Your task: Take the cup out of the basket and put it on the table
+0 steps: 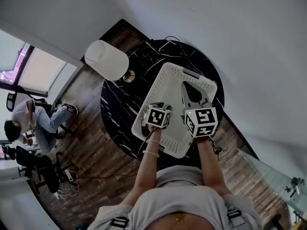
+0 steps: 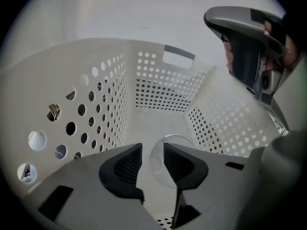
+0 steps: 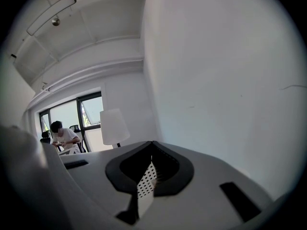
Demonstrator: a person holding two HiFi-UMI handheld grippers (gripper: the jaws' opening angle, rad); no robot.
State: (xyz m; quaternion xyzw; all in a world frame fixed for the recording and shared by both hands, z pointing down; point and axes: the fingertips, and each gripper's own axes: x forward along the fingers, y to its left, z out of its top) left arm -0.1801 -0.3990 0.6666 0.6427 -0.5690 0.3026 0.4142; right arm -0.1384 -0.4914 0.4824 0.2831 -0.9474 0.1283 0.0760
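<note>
A white perforated basket (image 1: 165, 71) stands on the round black marble table (image 1: 120, 99). My left gripper (image 1: 158, 110) reaches down into the basket's near end. In the left gripper view a clear cup (image 2: 158, 169) lies on the basket floor (image 2: 153, 123). The left gripper (image 2: 153, 159) is open, with the cup's rim in the gap and partly hidden behind the right pad; the left pad stays apart from it. My right gripper (image 1: 187, 87) is at the basket's right side. In the right gripper view that gripper (image 3: 151, 150) is shut on a strip of perforated basket wall (image 3: 146, 183).
A white lamp shade (image 1: 108, 59) stands beside the table's far left edge. A white wall runs behind the table. A person (image 1: 29, 119) sits by the windows at far left, with office chairs nearby. A glass surface (image 1: 273, 176) lies at lower right.
</note>
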